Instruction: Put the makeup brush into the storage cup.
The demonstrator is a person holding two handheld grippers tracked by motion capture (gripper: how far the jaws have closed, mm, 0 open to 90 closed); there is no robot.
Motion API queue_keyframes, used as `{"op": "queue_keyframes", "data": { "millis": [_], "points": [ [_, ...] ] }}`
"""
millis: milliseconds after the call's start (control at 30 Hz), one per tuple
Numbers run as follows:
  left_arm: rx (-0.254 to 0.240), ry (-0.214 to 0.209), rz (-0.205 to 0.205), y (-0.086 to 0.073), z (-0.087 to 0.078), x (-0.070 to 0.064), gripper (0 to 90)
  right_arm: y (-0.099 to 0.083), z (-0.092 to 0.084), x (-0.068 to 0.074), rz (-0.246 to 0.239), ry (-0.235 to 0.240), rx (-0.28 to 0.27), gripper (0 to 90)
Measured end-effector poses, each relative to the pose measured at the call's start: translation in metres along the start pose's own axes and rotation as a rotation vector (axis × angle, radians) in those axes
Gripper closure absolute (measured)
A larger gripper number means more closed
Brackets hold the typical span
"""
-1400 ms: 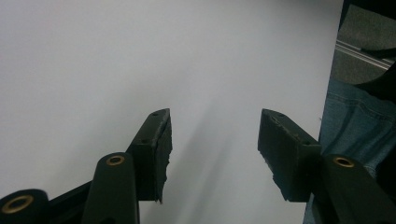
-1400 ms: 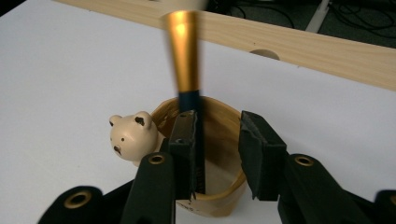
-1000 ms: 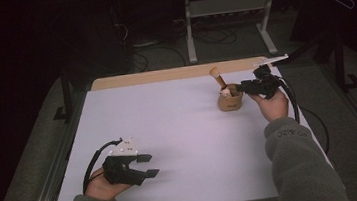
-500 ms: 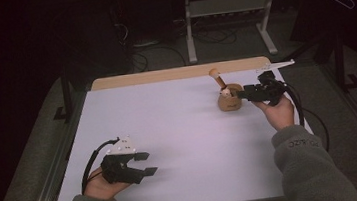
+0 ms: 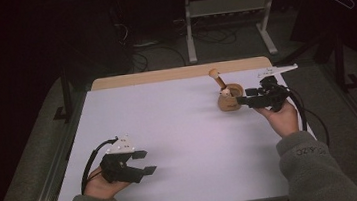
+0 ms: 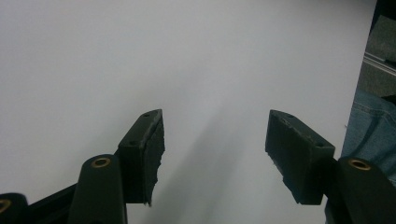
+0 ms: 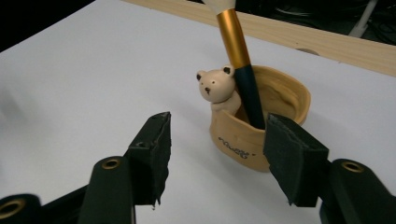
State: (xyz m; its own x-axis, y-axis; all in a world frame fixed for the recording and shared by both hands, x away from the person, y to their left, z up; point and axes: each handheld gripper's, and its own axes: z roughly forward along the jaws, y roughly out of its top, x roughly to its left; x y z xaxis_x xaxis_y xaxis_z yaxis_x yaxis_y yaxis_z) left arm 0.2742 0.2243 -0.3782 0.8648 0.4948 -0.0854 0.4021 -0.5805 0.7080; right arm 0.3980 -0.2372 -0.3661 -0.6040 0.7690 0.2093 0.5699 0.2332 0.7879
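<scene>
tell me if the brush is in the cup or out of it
In. The brush stands in the cup, leaning, its dark handle going down behind the little bear on the rim. The right tongs are open just short of the cup.

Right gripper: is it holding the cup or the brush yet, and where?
Nothing is held. The right gripper is open just short of the bear cup, with the brush standing inside; the left gripper is open too.

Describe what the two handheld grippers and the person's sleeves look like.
Both grippers, left gripper and right gripper, are black, with flat rectangular jaws, worn foam pads and brass-coloured pivot rivets. Black cables trail from them. Each carries a pale grey plate. The sleeves are grey-green fleece.
</scene>
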Motion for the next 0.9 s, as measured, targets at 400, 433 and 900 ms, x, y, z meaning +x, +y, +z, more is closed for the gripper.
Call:
{"op": "queue_keyframes", "data": {
  "millis": [400, 433, 900],
  "points": [
    [-0.001, 0.028, -0.012, 0.0, 0.0, 0.002, 32.7, -0.012, -0.004, 0.011, -0.018, 0.005, 0.019, 32.0],
    [-0.001, 0.028, -0.012, 0.0, 0.0, 0.002, 32.4, -0.013, -0.004, 0.011, -0.018, 0.008, 0.017, 31.6],
    [-0.008, 0.059, -0.023, -0.002, -0.002, 0.007, 28.8, -0.025, -0.013, 0.02, -0.036, 0.02, 0.021, 29.0]
  ]
}}
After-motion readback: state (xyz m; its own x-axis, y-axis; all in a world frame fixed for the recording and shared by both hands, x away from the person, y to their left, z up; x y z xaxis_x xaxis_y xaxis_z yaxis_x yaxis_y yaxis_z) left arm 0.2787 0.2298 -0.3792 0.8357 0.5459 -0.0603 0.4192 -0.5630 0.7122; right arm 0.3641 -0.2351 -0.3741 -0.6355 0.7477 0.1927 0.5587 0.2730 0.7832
